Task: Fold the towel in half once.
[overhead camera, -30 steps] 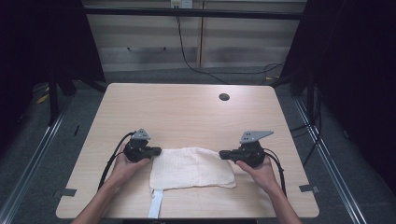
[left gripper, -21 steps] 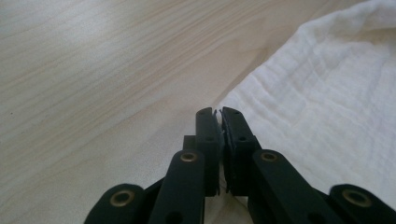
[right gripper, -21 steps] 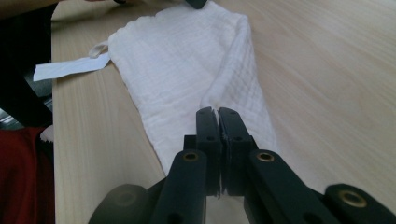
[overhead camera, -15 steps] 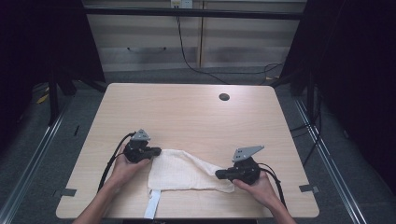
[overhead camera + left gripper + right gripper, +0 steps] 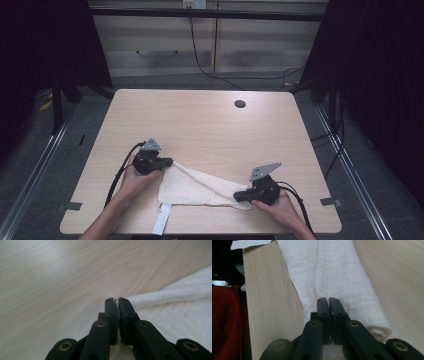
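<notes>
At the table's near edge, a white cloth [image 5: 192, 187] lies partly folded, a strip of it hanging over that edge. The right gripper [image 5: 241, 196] and left gripper [image 5: 167, 162] each pinch a corner, jaws pressed together. The fold seems about half done; flattening remains. Beyond, the bare wooden table [image 5: 200, 120].

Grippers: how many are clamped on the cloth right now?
2. The left gripper pinches the white cloth at its far-left corner; the right gripper pinches its near-right end, close to the table's front edge.
</notes>
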### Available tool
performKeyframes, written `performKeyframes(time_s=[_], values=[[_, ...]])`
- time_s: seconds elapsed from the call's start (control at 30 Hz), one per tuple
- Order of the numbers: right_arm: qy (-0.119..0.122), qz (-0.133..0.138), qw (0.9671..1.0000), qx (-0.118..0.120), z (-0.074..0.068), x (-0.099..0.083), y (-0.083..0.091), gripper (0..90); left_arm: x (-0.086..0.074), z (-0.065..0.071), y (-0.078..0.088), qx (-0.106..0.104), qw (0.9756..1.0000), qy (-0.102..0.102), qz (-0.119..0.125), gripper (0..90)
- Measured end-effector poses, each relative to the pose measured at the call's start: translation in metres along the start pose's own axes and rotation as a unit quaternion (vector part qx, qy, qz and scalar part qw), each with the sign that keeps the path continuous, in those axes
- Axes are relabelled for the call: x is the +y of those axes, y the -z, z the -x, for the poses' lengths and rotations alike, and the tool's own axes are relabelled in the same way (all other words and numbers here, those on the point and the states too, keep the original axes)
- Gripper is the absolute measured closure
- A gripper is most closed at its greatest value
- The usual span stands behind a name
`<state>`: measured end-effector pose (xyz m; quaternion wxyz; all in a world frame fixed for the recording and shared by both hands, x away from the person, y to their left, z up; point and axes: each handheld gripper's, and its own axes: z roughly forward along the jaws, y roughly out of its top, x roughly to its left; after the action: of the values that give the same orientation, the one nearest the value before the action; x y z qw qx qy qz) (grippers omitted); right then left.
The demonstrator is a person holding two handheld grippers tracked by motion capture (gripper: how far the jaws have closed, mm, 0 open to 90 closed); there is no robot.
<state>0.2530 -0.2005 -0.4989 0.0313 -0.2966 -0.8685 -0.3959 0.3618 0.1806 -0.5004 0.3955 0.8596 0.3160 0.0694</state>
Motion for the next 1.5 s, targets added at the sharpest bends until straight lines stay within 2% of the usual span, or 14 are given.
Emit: performKeyframes(time_s=[0.1, 0.27, 0.37, 0.47, 0.53, 0.6, 0.7, 0.8, 0.97, 1.07, 1.17, 1.3, 1.43, 1.5], values=[[0.000, 0.000, 1.0000, -0.004, 0.002, 0.001, -0.002, 88.2, 0.007, 0.001, 0.006, -0.009, 0.9996, 0.005, 0.025, 86.2], [0.008, -0.010, 0.9992, -0.037, 0.003, 0.008, -0.002, 88.4, 0.021, 0.008, 0.019, -0.012, 0.9973, 0.006, 0.073, 86.3], [0.006, -0.012, 0.9981, -0.060, 0.006, 0.011, -0.003, 88.5, 0.030, 0.013, 0.025, -0.003, 0.9962, -0.013, 0.086, 86.2], [0.005, -0.014, 0.9966, -0.081, 0.010, 0.017, -0.005, 88.5, 0.039, 0.014, 0.031, -0.005, 0.9945, -0.016, 0.103, 86.2], [0.005, -0.017, 0.9953, -0.095, 0.016, 0.022, -0.006, 88.6, 0.043, 0.013, 0.034, -0.008, 0.9940, -0.010, 0.109, 86.2], [-0.007, -0.012, 0.9957, -0.092, 0.021, 0.024, -0.008, 88.6, 0.046, 0.014, 0.038, 0.000, 0.9939, -0.023, 0.108, 86.3], [-0.011, -0.010, 0.9948, -0.101, 0.027, 0.027, -0.008, 88.6, 0.047, 0.018, 0.049, -0.008, 0.9925, -0.032, 0.117, 86.3], [-0.011, -0.006, 0.9945, -0.104, 0.027, 0.027, -0.009, 88.6, 0.040, 0.027, 0.055, -0.013, 0.9925, -0.050, 0.111, 86.2], [-0.022, 0.005, 0.9947, -0.100, 0.028, 0.024, -0.008, 88.6, 0.016, 0.043, 0.067, -0.026, 0.9923, -0.076, 0.094, 86.2], [-0.034, 0.014, 0.9951, -0.092, 0.031, 0.022, -0.008, 88.6, 0.001, 0.051, 0.072, -0.040, 0.9931, -0.075, 0.081, 86.2], [-0.031, 0.014, 0.9948, -0.096, 0.030, 0.022, -0.008, 88.6, -0.013, 0.058, 0.068, -0.046, 0.9940, -0.085, 0.052, 86.2], [-0.026, 0.017, 0.9945, -0.100, 0.029, 0.021, -0.009, 88.6, -0.029, 0.065, 0.059, -0.061, 0.9940, -0.087, 0.023, 86.2], [-0.015, 0.013, 0.9939, -0.109, 0.026, 0.022, -0.008, 88.6, -0.037, 0.066, 0.052, -0.068, 0.9943, -0.082, 0.002, 86.1], [-0.010, 0.016, 0.9938, -0.110, 0.024, 0.021, -0.006, 88.6, -0.039, 0.066, 0.048, -0.071, 0.9935, -0.088, -0.009, 86.1]])
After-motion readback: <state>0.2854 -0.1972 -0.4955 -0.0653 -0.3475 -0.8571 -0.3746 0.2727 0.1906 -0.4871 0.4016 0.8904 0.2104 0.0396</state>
